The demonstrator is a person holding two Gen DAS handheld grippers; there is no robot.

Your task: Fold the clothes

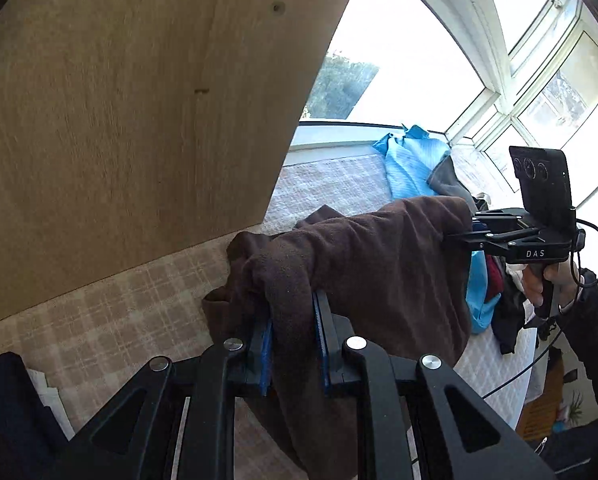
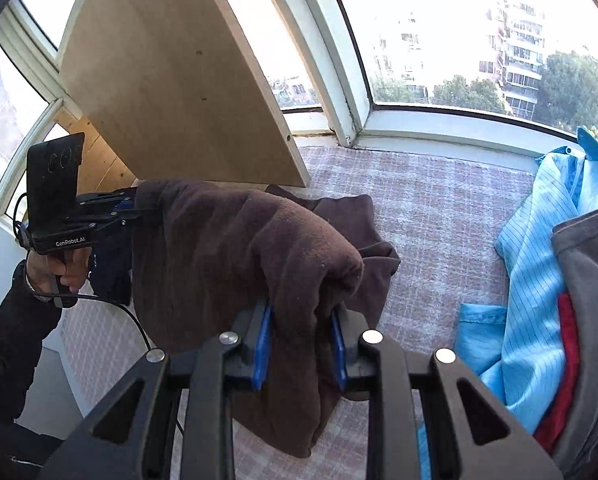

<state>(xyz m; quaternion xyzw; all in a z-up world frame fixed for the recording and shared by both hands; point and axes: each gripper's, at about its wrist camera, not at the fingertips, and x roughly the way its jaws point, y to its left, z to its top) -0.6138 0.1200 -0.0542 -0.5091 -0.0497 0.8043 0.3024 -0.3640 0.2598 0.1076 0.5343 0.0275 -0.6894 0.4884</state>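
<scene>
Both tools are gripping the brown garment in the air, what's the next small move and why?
Probably lower the brown fleece garment onto the checked cover: left tool and right tool each clamp a bunched end, and it hangs crumpled between them.

Left gripper (image 1: 293, 344) clamping brown garment (image 1: 371, 264), right gripper (image 1: 465, 230) pinching its far end

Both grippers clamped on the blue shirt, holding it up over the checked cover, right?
Not quite: both grippers are clamped on the brown garment, not the blue shirt, which lies in the pile aside. The right wrist view shows the right gripper and left gripper holding it over the checked cover.
</scene>
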